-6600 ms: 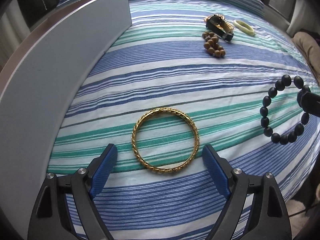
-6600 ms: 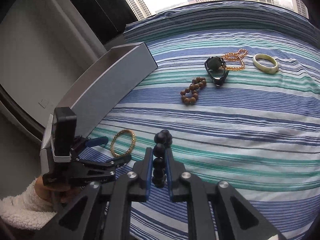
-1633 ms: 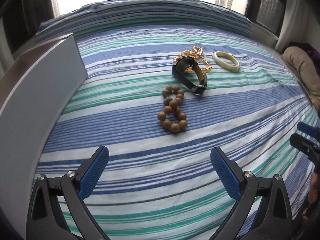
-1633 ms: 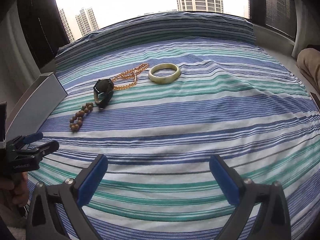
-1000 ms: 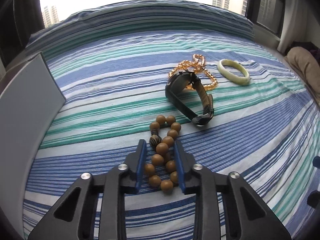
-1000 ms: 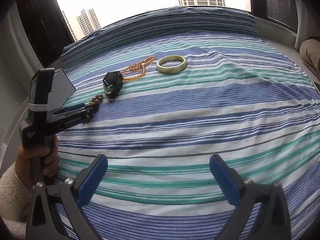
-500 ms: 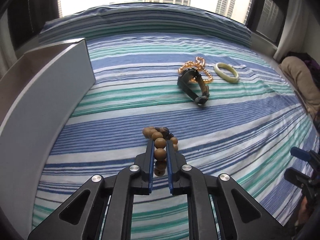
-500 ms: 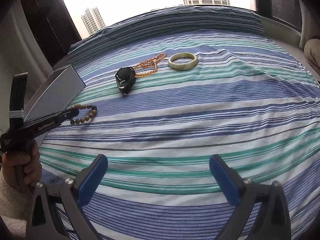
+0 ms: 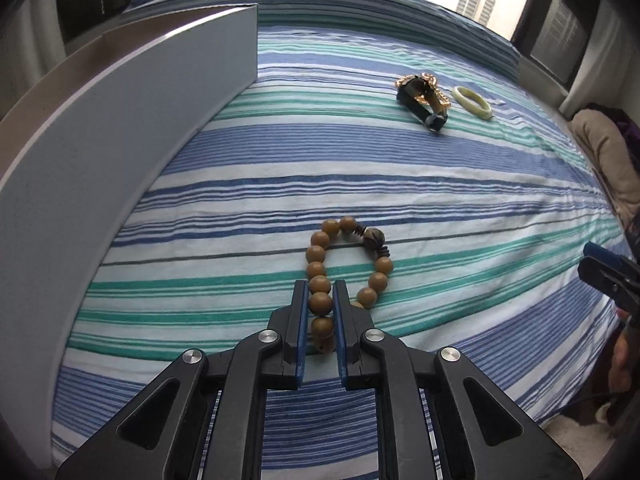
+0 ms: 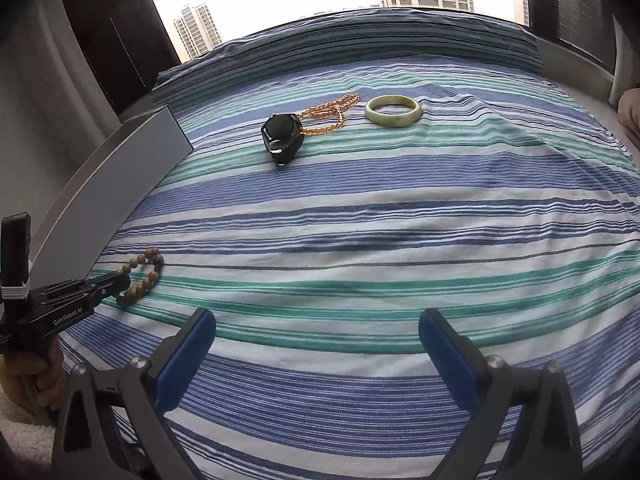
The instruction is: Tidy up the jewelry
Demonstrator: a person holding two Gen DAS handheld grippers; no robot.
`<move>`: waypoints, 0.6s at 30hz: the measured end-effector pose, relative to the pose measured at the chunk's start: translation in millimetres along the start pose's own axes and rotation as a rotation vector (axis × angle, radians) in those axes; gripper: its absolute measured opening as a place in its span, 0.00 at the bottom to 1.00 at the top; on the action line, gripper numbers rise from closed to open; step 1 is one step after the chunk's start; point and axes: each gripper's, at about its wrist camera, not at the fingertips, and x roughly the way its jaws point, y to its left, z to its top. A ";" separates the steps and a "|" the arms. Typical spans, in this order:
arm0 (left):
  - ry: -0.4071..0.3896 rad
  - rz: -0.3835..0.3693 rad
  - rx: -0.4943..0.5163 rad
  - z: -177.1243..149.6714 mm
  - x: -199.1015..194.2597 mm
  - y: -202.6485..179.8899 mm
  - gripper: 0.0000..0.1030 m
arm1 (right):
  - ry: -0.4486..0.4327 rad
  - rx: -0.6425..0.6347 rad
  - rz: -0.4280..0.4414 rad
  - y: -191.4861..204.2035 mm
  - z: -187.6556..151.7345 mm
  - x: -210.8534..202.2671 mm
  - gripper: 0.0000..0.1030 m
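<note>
My left gripper (image 9: 321,292) is shut on a brown wooden bead bracelet (image 9: 378,266), whose loop lies open on the striped bedspread (image 9: 400,184) just ahead of the fingers. It also shows at the left of the right wrist view (image 10: 140,276), held by the left gripper (image 10: 118,280). My right gripper (image 10: 316,332) is open and empty above the bedspread. A black watch (image 10: 282,136), an amber bead chain (image 10: 328,116) and a pale green bangle (image 10: 394,110) lie far back.
A long grey box (image 9: 100,152) stands along the left edge of the bed, also in the right wrist view (image 10: 120,176). A beige cushion (image 9: 608,152) lies at the right. The right gripper's tip (image 9: 608,268) shows at the right edge.
My left gripper has carried the brown bead bracelet back toward the near left of the bed, beside the grey box, and the loop now rests spread on the cloth. The right gripper stays open.
</note>
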 end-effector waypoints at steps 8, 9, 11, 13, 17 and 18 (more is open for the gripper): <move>-0.053 0.023 -0.023 -3.0 -16.3 6.2 0.70 | 0.007 -0.028 -0.071 14.8 -7.8 -6.4 1.00; -0.057 0.029 -0.024 -4.3 -18.3 7.1 0.74 | 0.010 -0.026 -0.073 15.3 -8.5 -6.5 1.00; -0.066 0.038 -0.029 -6.1 -22.6 9.6 0.77 | 0.013 -0.014 -0.055 16.6 -9.6 -8.0 1.00; -0.073 0.040 -0.035 -7.5 -26.5 12.5 0.79 | 0.011 -0.005 -0.033 18.9 -10.5 -10.9 1.00; -0.088 0.051 -0.045 -9.0 -33.4 17.4 0.83 | -0.007 -0.004 -0.010 23.9 -10.6 -16.9 1.00; -0.092 0.055 -0.049 -9.4 -34.7 18.3 0.85 | -0.014 -0.005 -0.004 25.4 -10.8 -18.4 1.00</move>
